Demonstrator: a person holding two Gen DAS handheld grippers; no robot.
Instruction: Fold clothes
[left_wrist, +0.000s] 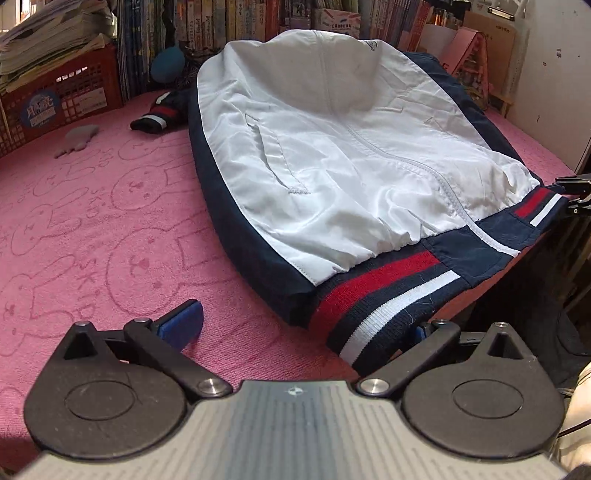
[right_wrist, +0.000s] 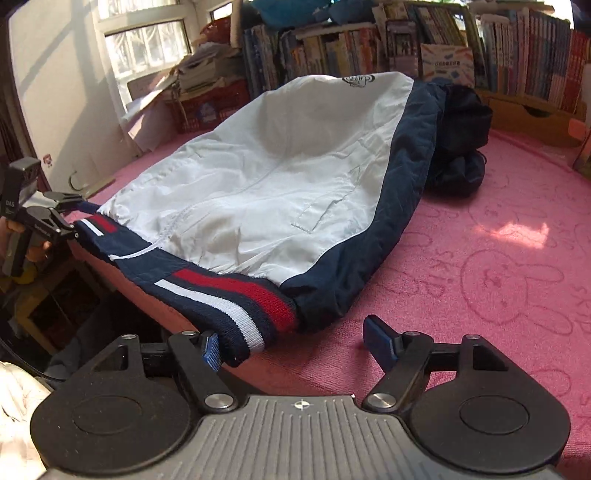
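Observation:
A white jacket (left_wrist: 332, 147) with navy sides and a red, white and navy striped hem (left_wrist: 388, 291) lies front up on the pink blanket (left_wrist: 92, 221). The hem hangs slightly over the near edge. My left gripper (left_wrist: 301, 328) stands open at one hem corner, which lies loose between its jaws and hides the right fingertip. My right gripper (right_wrist: 295, 347) stands open at the other hem corner (right_wrist: 251, 325), with its left pad (right_wrist: 210, 350) just beside the fabric. Each gripper shows small in the other view: the left gripper (right_wrist: 64, 214), the right gripper (left_wrist: 572, 194).
One sleeve with a striped cuff (left_wrist: 155, 118) lies beyond the jacket on one side, and a bunched navy sleeve (right_wrist: 458, 147) on the other. A red crate (left_wrist: 62, 92) of papers, a grey object (left_wrist: 77, 138) and bookshelves (right_wrist: 369, 48) line the back.

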